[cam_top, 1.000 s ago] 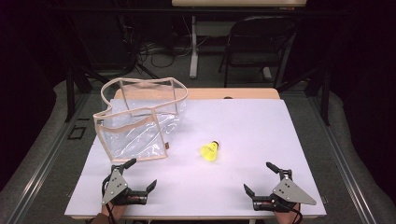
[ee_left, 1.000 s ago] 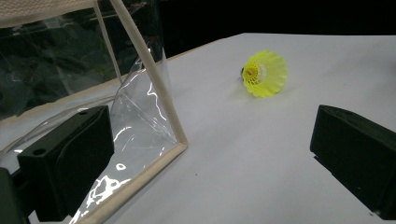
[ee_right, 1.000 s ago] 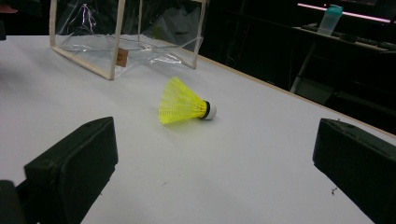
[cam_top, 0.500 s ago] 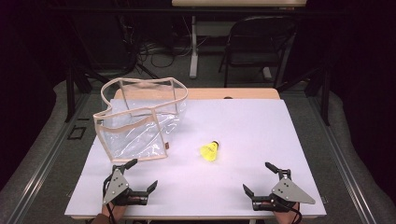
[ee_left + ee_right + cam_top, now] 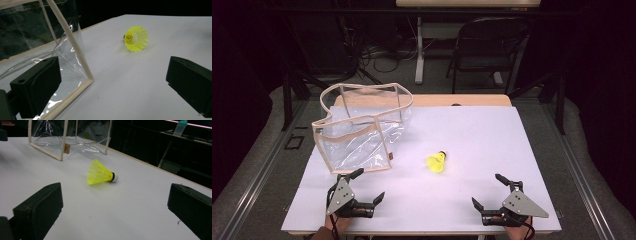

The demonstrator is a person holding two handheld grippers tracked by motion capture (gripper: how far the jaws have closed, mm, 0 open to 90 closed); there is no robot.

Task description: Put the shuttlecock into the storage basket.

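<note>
Shuttlecock (image 5: 436,162) is lying on its side mid-table (image 5: 492,150), just right of the clear bag (image 5: 362,127), not touching it. Left gripper (image 5: 366,186) is sitting a touch nearer the bag's front corner than a second ago, jaws spread wide, empty. Right gripper (image 5: 492,192) is resting near the front edge, unchanged, jaws wide, empty. Nothing is gripped yet; probably lining up a pick.

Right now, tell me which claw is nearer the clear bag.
Left. The left claw sits just in front of the clear bag; the right claw is far across the table.
</note>
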